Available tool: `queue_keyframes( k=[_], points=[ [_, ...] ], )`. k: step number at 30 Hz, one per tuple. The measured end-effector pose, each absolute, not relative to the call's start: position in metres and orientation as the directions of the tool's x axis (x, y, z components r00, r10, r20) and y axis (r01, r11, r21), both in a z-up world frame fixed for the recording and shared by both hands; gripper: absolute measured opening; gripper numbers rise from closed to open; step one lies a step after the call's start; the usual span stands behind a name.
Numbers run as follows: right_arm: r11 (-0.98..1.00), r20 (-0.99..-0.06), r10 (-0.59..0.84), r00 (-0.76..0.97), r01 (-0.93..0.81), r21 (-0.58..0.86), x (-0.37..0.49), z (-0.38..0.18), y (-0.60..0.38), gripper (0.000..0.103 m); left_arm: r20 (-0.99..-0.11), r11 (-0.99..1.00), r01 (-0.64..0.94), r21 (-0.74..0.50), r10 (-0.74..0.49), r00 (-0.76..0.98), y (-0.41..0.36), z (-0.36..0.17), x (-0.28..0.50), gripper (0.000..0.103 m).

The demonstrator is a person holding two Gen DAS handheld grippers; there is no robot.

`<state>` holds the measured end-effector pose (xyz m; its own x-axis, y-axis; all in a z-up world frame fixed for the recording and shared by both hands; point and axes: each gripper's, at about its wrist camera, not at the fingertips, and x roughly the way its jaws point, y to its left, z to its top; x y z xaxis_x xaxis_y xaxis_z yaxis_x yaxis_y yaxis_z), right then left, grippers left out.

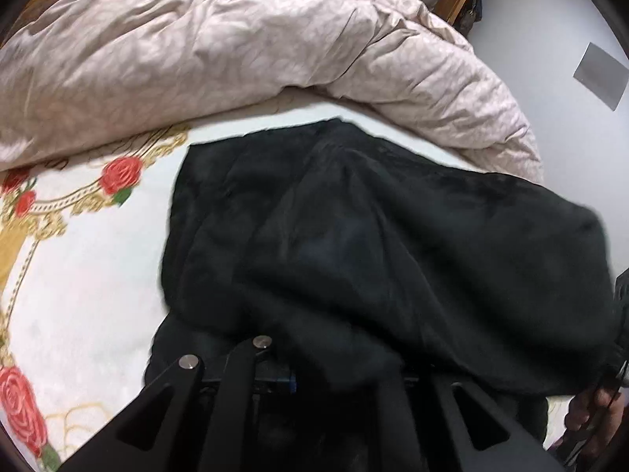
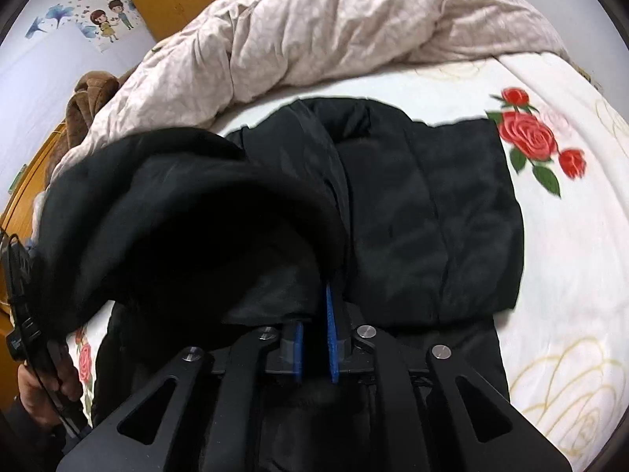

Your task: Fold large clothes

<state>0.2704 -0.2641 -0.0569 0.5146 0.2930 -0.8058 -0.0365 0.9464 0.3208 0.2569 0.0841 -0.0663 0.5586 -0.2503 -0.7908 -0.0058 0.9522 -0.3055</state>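
A fold of the black coat is pinched between the blue fingers of the right gripper, while the left gripper is smothered by lifted black cloth, so its grip cannot be told. The coat is spread on the rose-printed bed sheet. Beyond it, a crumpled pink duvet is heaped.

L wrist view: left gripper fingertips buried under black jacket, so jaw state unreadable. Jacket edges motion-blurred. R wrist view: right gripper blue pads partly covered by raised jacket fold; grip on cloth unclear. Pink quilt cut off at frame top.
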Motion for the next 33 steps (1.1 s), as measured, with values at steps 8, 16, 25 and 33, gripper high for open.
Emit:
queue_keyframes(
  k=[8, 16, 25, 33],
  points=[
    [0.915, -0.766, 0.338, 0.547, 0.001, 0.405, 0.244, -0.039, -0.279, 0.032, -0.760, 0.958, -0.005, -0.286, -0.224, 0.610, 0.099, -0.039, 0.224, 0.011],
    [0.920, -0.734, 0.373, 0.567, -0.126, 0.370, 0.289, -0.021, -0.229, 0.034, -0.703, 0.946, 0.122, -0.300, -0.306, 0.642, 0.055, -0.028, 0.277, 0.045],
    [0.927, -0.858, 0.360, 0.367, -0.040, 0.372, 0.281, -0.130, -0.219, 0.034, -0.800, 0.938, 0.129, -0.321, -0.341, 0.494, 0.034, -0.132, 0.259, 0.047],
    [0.953, -0.866, 0.299, 0.401, -0.087, 0.289, 0.279, -0.132, -0.210, 0.034, -0.823, 0.954, 0.125, -0.271, -0.297, 0.485, 0.026, -0.123, 0.264, 0.047]
  ],
)
